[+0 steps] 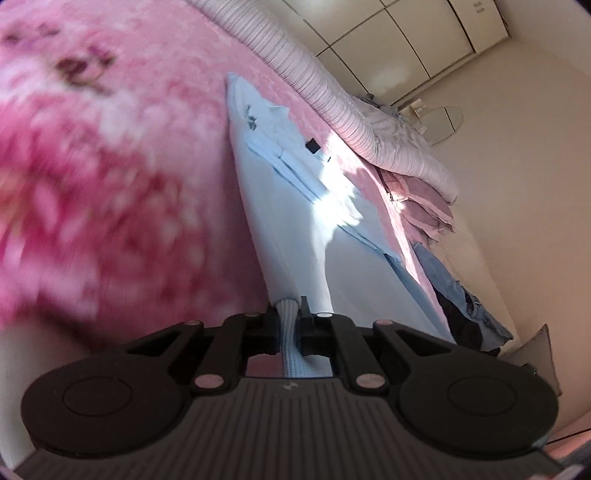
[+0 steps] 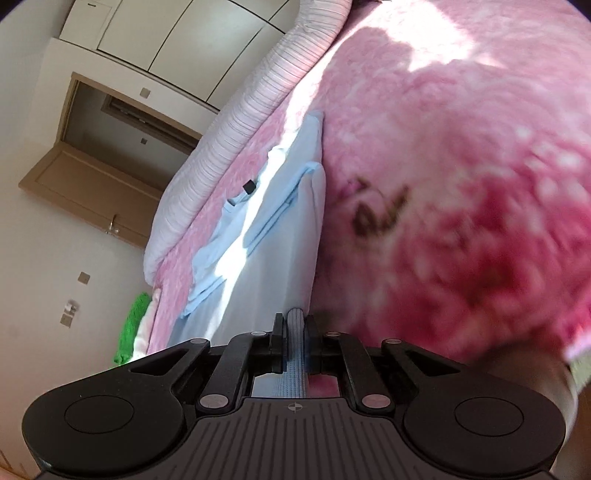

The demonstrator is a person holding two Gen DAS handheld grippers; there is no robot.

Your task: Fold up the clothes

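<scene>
A light blue shirt (image 1: pixel 295 206) lies spread on a pink floral blanket (image 1: pixel 110 155), with its sleeves folded in and a small black tag near the collar. My left gripper (image 1: pixel 289 314) is shut on the ribbed hem of the shirt, which runs back between the fingers. In the right wrist view the same shirt (image 2: pixel 280 229) stretches away from me. My right gripper (image 2: pixel 295 321) is shut on the ribbed hem at another spot. Both views are tilted and the blanket (image 2: pixel 461 184) is blurred.
A striped white and pink quilt roll (image 1: pixel 332 96) lies along the far side of the bed. Folded pink and blue clothes (image 1: pixel 436 221) sit beyond the shirt. Wardrobe doors (image 1: pixel 406 33) and a wooden door (image 2: pixel 92 184) stand behind. A green cloth (image 2: pixel 133 325) lies by the bed end.
</scene>
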